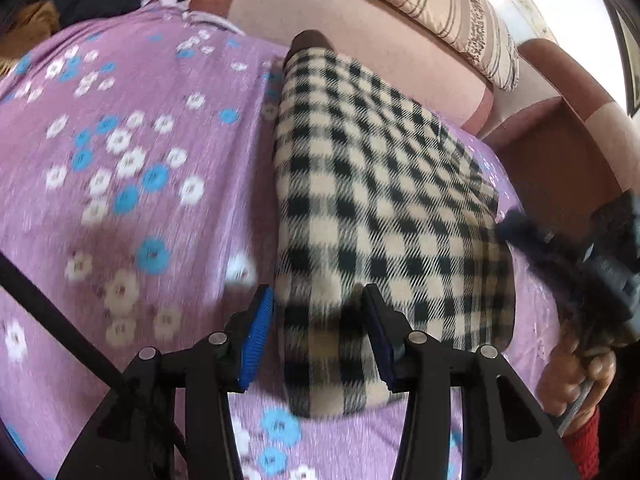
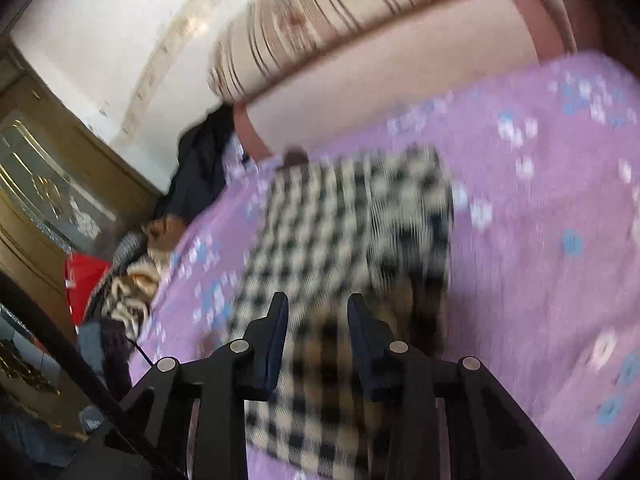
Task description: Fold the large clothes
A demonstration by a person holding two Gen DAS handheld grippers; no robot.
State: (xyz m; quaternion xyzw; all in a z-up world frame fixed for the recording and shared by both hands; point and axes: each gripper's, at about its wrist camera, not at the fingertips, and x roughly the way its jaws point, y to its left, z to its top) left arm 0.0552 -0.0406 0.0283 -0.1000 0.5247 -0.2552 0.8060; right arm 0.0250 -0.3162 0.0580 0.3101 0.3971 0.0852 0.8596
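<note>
A home bedroom is showing here: a bed under a purple flowered sheet (image 1: 120,168) is stretching beyond the jaws, a padded pink headboard (image 1: 340,52) and a striped pillow (image 1: 448,8) are lying farther ahead, and an ornate wooden door (image 2: 52,184) is standing off to their left.

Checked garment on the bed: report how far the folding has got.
Done: the checked garment lies folded into a narrow oblong on the purple floral sheet.
In hand: nothing looks gripped. The left gripper hangs over its near end with jaws apart, and the right gripper likewise; blur hides any contact.
Left: probably one more fold, near end toward the headboard.
</note>
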